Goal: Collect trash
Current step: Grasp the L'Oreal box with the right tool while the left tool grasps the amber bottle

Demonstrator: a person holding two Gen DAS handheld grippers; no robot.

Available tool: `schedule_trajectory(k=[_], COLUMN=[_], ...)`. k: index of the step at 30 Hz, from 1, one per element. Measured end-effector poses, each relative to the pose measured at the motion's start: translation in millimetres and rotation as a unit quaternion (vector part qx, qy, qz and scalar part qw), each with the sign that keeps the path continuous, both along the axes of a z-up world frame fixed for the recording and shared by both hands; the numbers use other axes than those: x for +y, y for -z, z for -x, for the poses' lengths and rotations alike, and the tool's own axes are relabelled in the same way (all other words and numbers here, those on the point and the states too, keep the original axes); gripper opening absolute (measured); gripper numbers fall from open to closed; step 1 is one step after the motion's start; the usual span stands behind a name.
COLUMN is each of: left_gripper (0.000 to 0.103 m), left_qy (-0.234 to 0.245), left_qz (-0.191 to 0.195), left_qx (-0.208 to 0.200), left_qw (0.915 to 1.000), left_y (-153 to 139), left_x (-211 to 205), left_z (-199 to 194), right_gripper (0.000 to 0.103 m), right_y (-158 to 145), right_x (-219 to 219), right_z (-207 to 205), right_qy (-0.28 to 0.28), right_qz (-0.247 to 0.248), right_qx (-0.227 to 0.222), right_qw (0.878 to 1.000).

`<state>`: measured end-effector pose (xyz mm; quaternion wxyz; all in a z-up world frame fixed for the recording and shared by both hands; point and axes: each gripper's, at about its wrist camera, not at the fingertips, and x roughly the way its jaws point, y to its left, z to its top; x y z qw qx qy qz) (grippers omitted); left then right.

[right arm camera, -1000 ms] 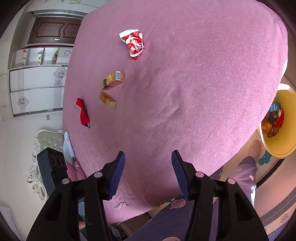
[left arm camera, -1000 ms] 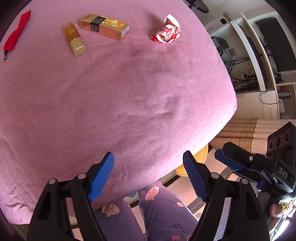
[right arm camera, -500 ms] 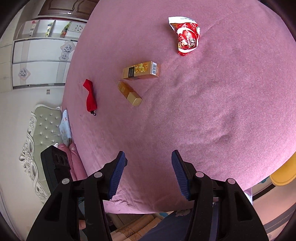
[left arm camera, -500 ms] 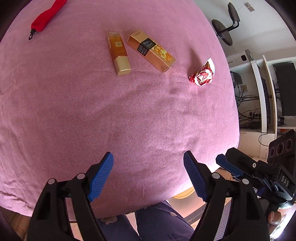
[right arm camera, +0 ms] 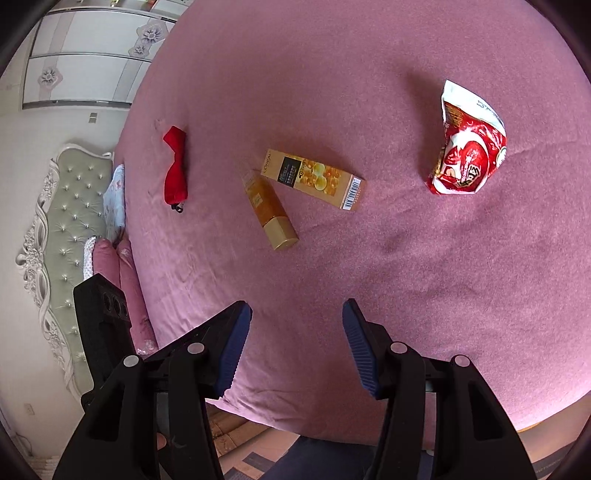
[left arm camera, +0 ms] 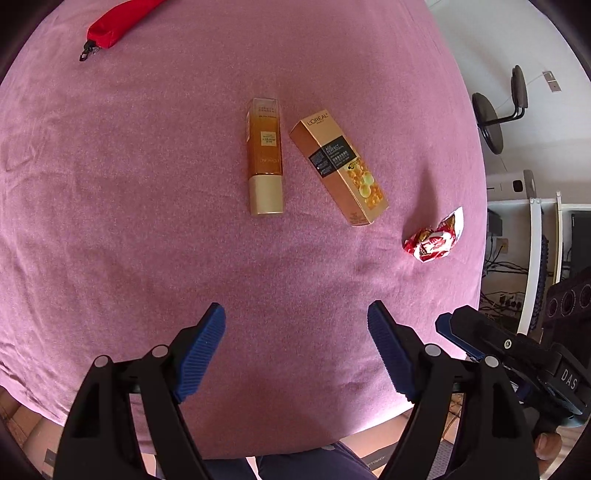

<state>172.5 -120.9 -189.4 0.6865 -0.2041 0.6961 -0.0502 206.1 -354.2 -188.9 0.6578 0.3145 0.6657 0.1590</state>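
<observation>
On the pink bedspread (left arm camera: 147, 221) lie a crumpled red-and-white snack wrapper (left arm camera: 434, 240) (right arm camera: 467, 158), a gold carton (left arm camera: 338, 171) (right arm camera: 314, 179) and a gold-capped amber bottle (left arm camera: 265, 157) (right arm camera: 271, 216) side by side. My left gripper (left arm camera: 295, 325) hangs open above the cloth, nearer than the bottle and carton, with nothing between its blue pads. My right gripper (right arm camera: 295, 325) is also open and empty; the wrapper lies ahead to its right. The right gripper's black body (left arm camera: 517, 350) shows at the left wrist view's right edge.
A red strap with a clip (left arm camera: 110, 26) (right arm camera: 175, 170) lies far left on the spread. A padded headboard (right arm camera: 70, 221) and pillows sit left of the bed. A desk with cables (left arm camera: 517, 258) and a stool (left arm camera: 495, 114) stand to the right. My legs (left arm camera: 314, 465) are below.
Both grippers moved forward over the bed and rolled; the bottle, carton and wrapper now sit closer and more central. The yellow bin has left both views. Jaw gaps look unchanged.
</observation>
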Motion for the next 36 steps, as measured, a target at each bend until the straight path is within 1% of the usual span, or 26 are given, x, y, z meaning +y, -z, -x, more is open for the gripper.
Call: schedule_trajectory(k=[3, 6, 10, 12, 15, 21, 23, 27, 28, 30, 32, 33, 35, 36], left_gripper=[0.079, 0.081, 0.081, 0.081, 0.08, 0.077, 0.071, 0.067, 0.064, 0.056, 0.035, 0.034, 0.034, 0.034], left_qy=[-0.015, -0.021, -0.024, -0.02, -0.013, -0.012, -0.013, -0.032, -0.035, -0.039, -0.036, -0.034, -0.039, -0.039], left_qz=[-0.001, -0.008, -0.028, -0.042, -0.055, -0.072, -0.079, -0.077, -0.079, -0.081, -0.081, -0.078, -0.056, -0.052], left_qx=[0.011, 0.018, 0.026, 0.031, 0.038, 0.055, 0.062, 0.082, 0.085, 0.086, 0.084, 0.084, 0.085, 0.085], left_qw=[0.9998, 0.9996, 0.999, 0.9985, 0.9977, 0.9958, 0.9949, 0.9931, 0.9926, 0.9922, 0.9925, 0.9928, 0.994, 0.9942], left_y=[10, 22, 42, 53, 69, 95, 103, 115, 116, 113, 110, 109, 108, 107], left_x=[2, 4, 4, 3, 0, -2, 0, 4, 4, 9, 15, 21, 30, 33], left_z=[-14, -31, -54, -65, -80, -103, -110, -116, -117, -116, -114, -110, -107, -105], right_gripper=[0.052, 0.052, 0.052, 0.052, 0.052, 0.052, 0.052, 0.053, 0.055, 0.056, 0.056, 0.057, 0.058, 0.059], right_y=[5, 10, 17, 24, 34, 51, 55, 63, 65, 68, 71, 74, 77, 79], right_x=[6, 15, 30, 37, 40, 32, 29, 30, 31, 33, 37, 40, 46, 49], right_z=[-21, -40, -63, -72, -85, -104, -108, -117, -117, -118, -119, -119, -120, -120], right_qy=[-0.021, -0.045, -0.091, -0.112, -0.123, -0.11, -0.106, -0.114, -0.118, -0.126, -0.135, -0.139, -0.149, -0.154], right_qz=[0.016, 0.04, 0.097, 0.118, 0.12, 0.113, 0.11, 0.111, 0.112, 0.119, 0.123, 0.125, 0.129, 0.131], right_qx=[0.002, -0.006, -0.03, -0.039, -0.035, -0.017, -0.009, -0.005, -0.005, -0.009, -0.01, -0.01, -0.009, -0.01], right_qw=[1.0, 0.998, 0.991, 0.986, 0.984, 0.987, 0.988, 0.987, 0.987, 0.985, 0.983, 0.982, 0.98, 0.979])
